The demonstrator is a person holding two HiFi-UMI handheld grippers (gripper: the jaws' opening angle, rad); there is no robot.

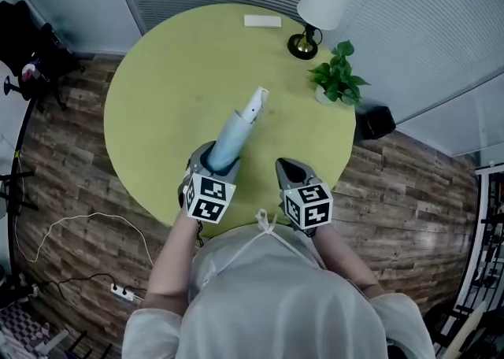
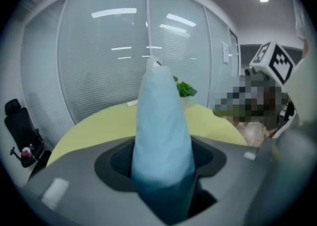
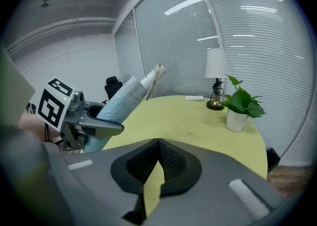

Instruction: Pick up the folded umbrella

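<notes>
i see a round yellow-green table [image 1: 173, 74] from above, with my two grippers at its near edge.

the left gripper [image 1: 213, 162] is clamped on the folded umbrella [image 1: 236, 133]. the umbrella is a pale blue bundle that narrows to a white end. its thick end sits between the left jaws, and the left gripper view shows the blue fabric filling the gap, with both jaws pressing its sides. the rest of the umbrella sticks out past the jaw tips, pointing away from me toward the middle of the table. in the right gripper view it slants upward, and its white end stands clear above the table top.

the right gripper [image 3: 158, 143] is beside the left one, apart from it and from the umbrella. its jaw tips are pressed together with nothing pinched. only a thin slit behind the tips shows the table surface below.

at the far side of the table there is a lamp [image 1: 321, 9] with a white shade. a small green plant [image 1: 337, 75] in a white pot stands near it. a flat white object [image 1: 262, 21] lies to the left of the lamp; i cannot tell what it is. all three are well away from both grippers.
</notes>
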